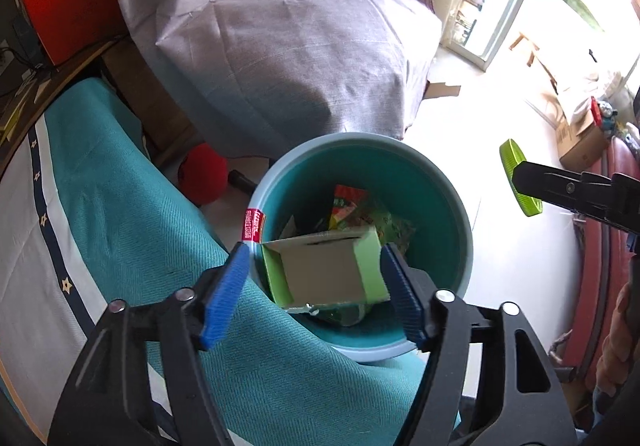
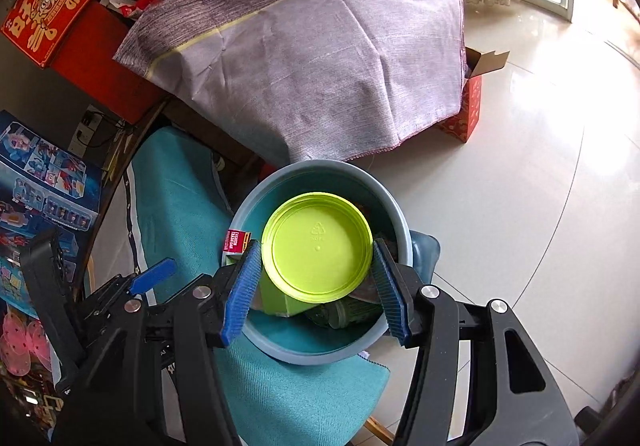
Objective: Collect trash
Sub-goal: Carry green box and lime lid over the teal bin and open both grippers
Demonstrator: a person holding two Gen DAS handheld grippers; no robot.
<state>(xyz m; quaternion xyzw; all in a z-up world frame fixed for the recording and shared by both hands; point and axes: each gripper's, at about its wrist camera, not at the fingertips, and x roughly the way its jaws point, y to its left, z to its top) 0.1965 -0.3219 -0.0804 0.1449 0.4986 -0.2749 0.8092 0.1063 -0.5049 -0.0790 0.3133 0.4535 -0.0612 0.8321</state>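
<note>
Carton in teal bin, wrappers beneath.

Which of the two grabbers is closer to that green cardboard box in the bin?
Left. The left gripper straddles the green cardboard box over the bin, pads just clear. The right gripper hovers beside, clamping a lime lid.

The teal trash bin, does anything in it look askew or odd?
Yes. In the round teal trash bin, a green-edged cardboard box sits tilted with its flaps open, propped on other wrappers instead of lying flat.
</note>
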